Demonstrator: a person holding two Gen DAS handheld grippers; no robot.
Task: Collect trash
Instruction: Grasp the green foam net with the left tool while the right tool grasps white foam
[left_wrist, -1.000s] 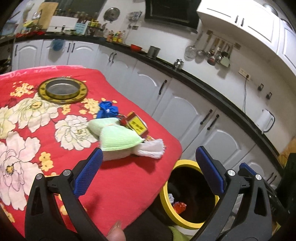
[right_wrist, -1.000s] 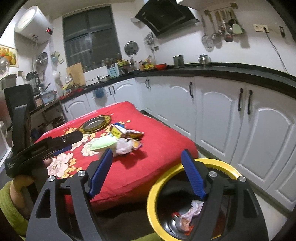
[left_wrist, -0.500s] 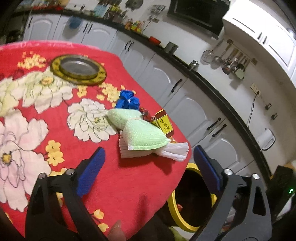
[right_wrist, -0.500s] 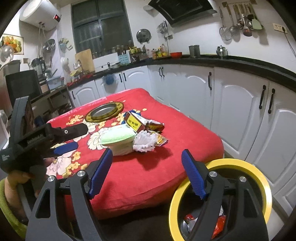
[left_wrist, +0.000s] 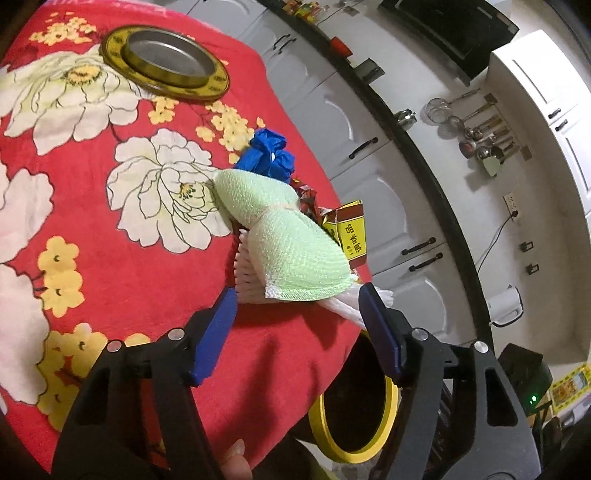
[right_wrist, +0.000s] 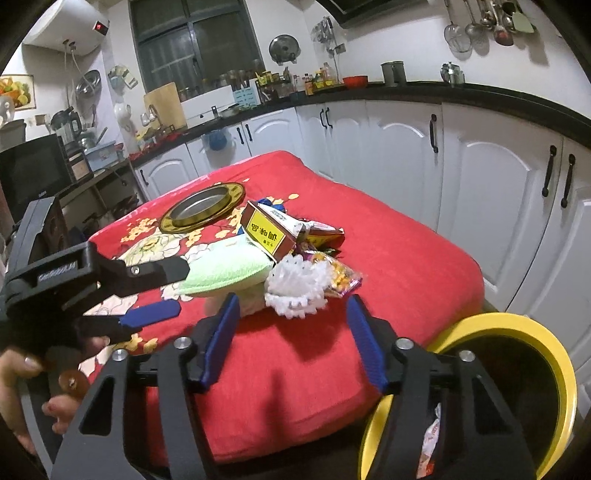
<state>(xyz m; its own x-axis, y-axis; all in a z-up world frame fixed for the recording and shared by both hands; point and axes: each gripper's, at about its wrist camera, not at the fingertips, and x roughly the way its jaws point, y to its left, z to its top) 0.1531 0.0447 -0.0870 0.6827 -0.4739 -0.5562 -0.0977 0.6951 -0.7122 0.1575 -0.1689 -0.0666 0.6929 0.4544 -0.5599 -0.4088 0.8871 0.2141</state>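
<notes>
both grippers' jaws apart, just closing, nothing gripped; left gripper (left_wrist: 295, 325) may snag green foam net (left_wrist: 295, 251), dragging the pile off the table edge.

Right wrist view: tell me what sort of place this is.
A home kitchen, most likely. White cabinets run under a dark countertop crowded with bottles and pots, ladles and strainers hang on the wall, and a water heater is mounted high beside the window.
</notes>
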